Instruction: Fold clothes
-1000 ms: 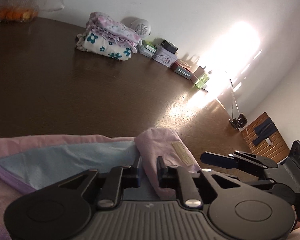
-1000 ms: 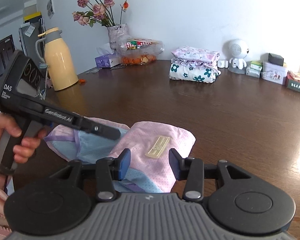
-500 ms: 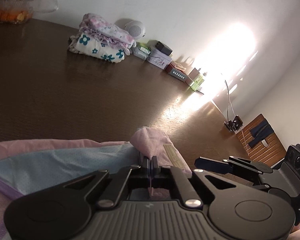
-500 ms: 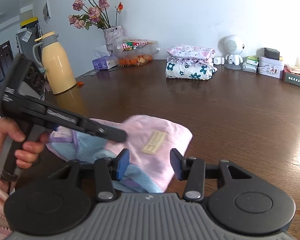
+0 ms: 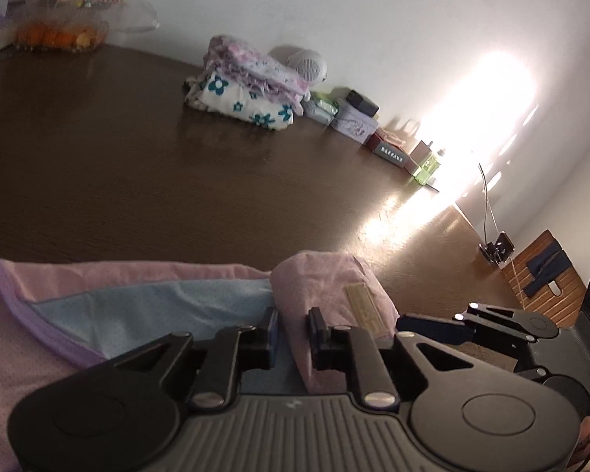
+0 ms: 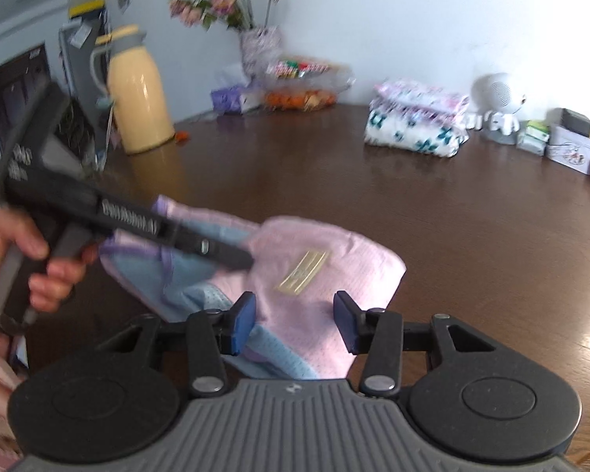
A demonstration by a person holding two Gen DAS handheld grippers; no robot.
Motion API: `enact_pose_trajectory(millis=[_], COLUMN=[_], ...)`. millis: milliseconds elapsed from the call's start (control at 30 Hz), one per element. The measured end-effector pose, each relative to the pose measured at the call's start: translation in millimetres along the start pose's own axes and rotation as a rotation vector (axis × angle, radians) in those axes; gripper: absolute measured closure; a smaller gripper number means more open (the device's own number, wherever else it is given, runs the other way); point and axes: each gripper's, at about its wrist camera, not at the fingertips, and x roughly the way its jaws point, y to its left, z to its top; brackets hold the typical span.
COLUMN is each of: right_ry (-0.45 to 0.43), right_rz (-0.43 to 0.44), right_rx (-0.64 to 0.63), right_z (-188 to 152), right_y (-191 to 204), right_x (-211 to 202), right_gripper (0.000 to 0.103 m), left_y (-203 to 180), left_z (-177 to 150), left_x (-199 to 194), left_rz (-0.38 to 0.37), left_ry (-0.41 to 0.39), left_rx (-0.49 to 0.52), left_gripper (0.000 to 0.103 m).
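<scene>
A pink and light-blue garment (image 5: pixel 334 287) with a beige label (image 6: pixel 303 271) lies partly folded on the dark wooden table (image 6: pixel 452 216). My left gripper (image 5: pixel 294 330) has a pink fold of the garment between its jaws, which are opening a narrow way. In the right wrist view a hand (image 6: pixel 19 259) holds the left gripper (image 6: pixel 240 257), whose tip rests over the garment's left part. My right gripper (image 6: pixel 294 322) stands open just above the garment's near edge, with pink cloth showing between its blue pads. From the left wrist view the right gripper (image 5: pixel 417 324) sits close to the right of the fold.
A stack of folded floral clothes (image 6: pixel 413 126) sits at the back of the table, beside a white speaker figure (image 6: pixel 497 106) and small boxes (image 6: pixel 570 145). A yellow flask (image 6: pixel 139 114), a vase of flowers (image 6: pixel 255 47) and a fruit bag (image 6: pixel 303 86) stand back left.
The left jaws closed fully on the pink fold half a second ago and have now parted again. The left gripper's tip has slid rightward over the garment. The right jaws kept their width.
</scene>
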Motion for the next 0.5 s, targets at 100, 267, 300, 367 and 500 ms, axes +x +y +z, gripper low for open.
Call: enact_pose_trajectory(millis=[100, 267, 300, 367, 500], right_ry=[0.011, 0.014, 0.014, 0.014, 0.014], right_rz=[-0.014, -0.035, -0.037, -0.038, -0.039], right_rx=[-0.033, -0.065, -0.067, -0.069, -0.078], right_z=[-4, -6, -6, -7, -8], right_y=[5, 11, 12, 12, 14], right_x=[5, 6, 6, 6, 7], right_gripper=[0.058, 0.058, 0.058, 0.058, 0.056], left_y=[-21, -53, -55, -53, -42], left_z=[-2, -17, -21, -28, -36], left_x=[-14, -4, 0, 6, 9], left_rz=[-0.005, 0.005, 0.024, 0.039, 0.053], left_ry=[-0.081, -0.036, -0.015, 0.021, 0.02], left_rx=[0.106, 0.268, 0.287, 0.297, 0.286], left_gripper=[0.085, 0.091, 0.095, 0.096, 0.096])
